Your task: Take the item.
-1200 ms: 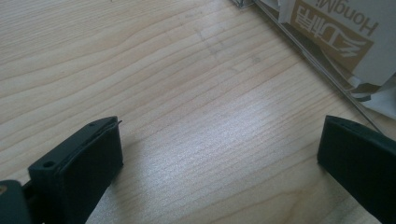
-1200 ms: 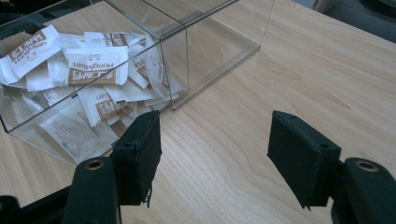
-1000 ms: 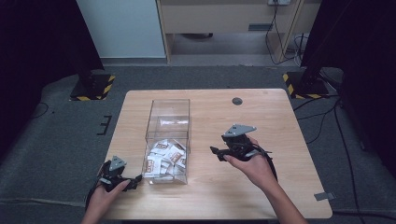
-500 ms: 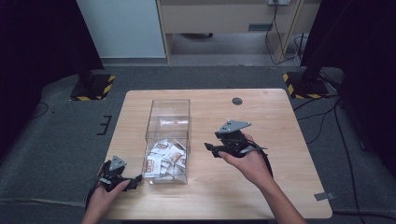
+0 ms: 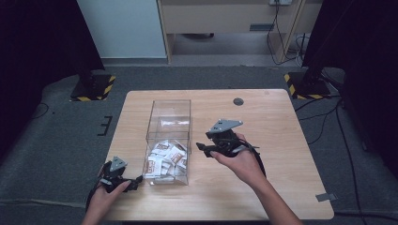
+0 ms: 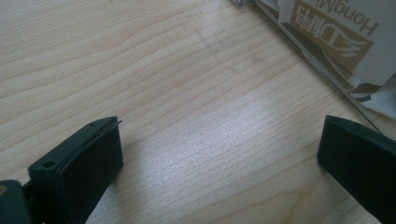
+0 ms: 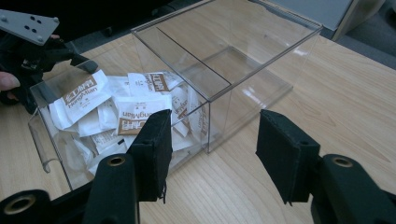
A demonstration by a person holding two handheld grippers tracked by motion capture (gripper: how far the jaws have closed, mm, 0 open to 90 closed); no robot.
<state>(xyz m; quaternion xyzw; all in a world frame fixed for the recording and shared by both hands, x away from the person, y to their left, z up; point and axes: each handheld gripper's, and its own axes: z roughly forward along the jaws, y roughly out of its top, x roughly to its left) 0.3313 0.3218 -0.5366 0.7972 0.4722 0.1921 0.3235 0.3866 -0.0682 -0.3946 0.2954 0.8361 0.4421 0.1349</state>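
Sachets, small white paper packets with brown printed labels, are what I am working toward, and they lie heaped in the near compartment of the clear, open-topped acrylic box that stands on the pale wooden table, left of its middle. A clear divider splits this box in two; the far compartment holds no packets that I can make out. My right gripper hovers just right of the box, pointing at its near half, and its jaws, which have just been closing, stand about half open with nothing between them. I judge I am in the approach, before any pick: next I must lift over the clear wall, tip the black padded fingers down into the heap and close on a single packet rather than a clump. My left gripper rests low at the near left corner of the box, jaws wide apart over bare wood, holding nothing.
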